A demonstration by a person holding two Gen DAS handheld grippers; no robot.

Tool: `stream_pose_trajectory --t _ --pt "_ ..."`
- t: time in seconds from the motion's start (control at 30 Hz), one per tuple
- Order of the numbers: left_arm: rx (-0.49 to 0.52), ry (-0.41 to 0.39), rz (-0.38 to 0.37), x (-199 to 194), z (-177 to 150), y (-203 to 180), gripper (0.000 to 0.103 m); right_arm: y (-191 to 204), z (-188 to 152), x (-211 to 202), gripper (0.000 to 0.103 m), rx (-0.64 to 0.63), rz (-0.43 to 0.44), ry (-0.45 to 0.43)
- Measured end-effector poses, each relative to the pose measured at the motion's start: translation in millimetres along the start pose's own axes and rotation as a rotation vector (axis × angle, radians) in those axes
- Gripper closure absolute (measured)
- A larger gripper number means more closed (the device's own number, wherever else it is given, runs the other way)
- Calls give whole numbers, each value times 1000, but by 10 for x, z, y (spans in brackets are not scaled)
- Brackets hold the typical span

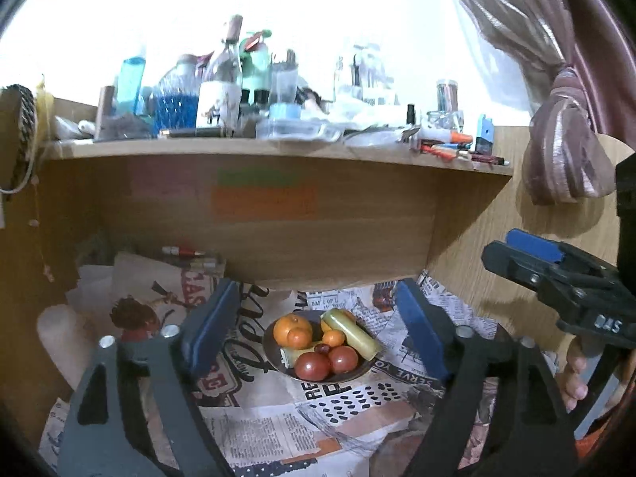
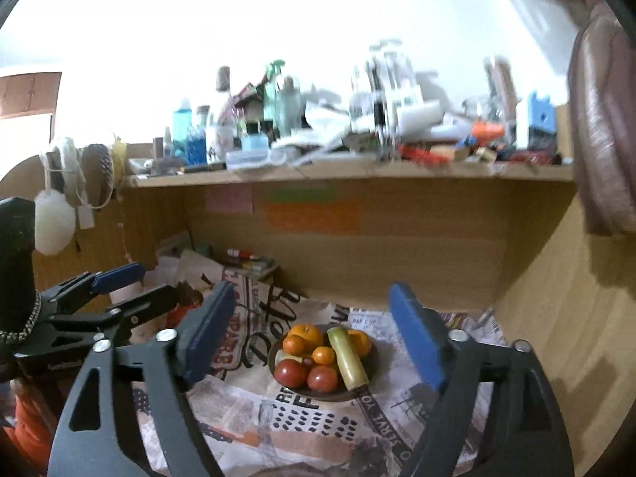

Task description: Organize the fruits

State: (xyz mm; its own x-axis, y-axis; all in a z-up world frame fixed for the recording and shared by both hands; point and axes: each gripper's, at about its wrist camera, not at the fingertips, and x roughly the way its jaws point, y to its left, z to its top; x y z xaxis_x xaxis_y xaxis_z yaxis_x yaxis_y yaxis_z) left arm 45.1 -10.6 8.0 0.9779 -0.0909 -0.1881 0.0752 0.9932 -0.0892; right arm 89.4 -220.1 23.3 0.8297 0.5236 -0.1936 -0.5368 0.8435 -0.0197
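Note:
A dark plate [image 1: 357, 371] [image 2: 371, 361] on newspaper holds oranges [image 1: 292, 328] [image 2: 305, 334], two red tomatoes [image 1: 312, 365] [image 2: 290, 371], a yellow-green cucumber-like fruit [image 1: 351, 334] [image 2: 349, 359] and a small dark grape [image 1: 321, 348]. My left gripper [image 1: 314, 326] is open and empty, held above and short of the plate. My right gripper [image 2: 314, 332] is open and empty, likewise framing the plate from above. The right gripper shows at the right edge of the left wrist view [image 1: 532, 254]; the left gripper shows at the left in the right wrist view [image 2: 131, 282].
Newspaper [image 1: 278, 429] [image 2: 278, 429] covers the desk. A wooden shelf [image 1: 278, 151] [image 2: 349, 171] overhangs the back, crowded with bottles and clutter. A wooden side wall [image 2: 564, 318] stands to the right. Papers and a bag [image 1: 151, 302] lie left of the plate. A curtain [image 1: 564, 147] hangs right.

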Motion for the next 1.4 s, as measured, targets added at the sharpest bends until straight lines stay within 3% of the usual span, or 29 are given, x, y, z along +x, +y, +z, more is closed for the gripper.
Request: stream_pose_trajectory --t 0.3,0.67,1.4 --pt "13 -56 41 -338 -1 -73 3 94 -64 -305 0 -3 -46 -66" --pt "26 -86 66 -485 -23 -136 0 137 -90 -443 0 -16 -53 -78" --pt "16 -69 53 -439 -33 -128 0 83 -128 -457 0 9 -61 -70"
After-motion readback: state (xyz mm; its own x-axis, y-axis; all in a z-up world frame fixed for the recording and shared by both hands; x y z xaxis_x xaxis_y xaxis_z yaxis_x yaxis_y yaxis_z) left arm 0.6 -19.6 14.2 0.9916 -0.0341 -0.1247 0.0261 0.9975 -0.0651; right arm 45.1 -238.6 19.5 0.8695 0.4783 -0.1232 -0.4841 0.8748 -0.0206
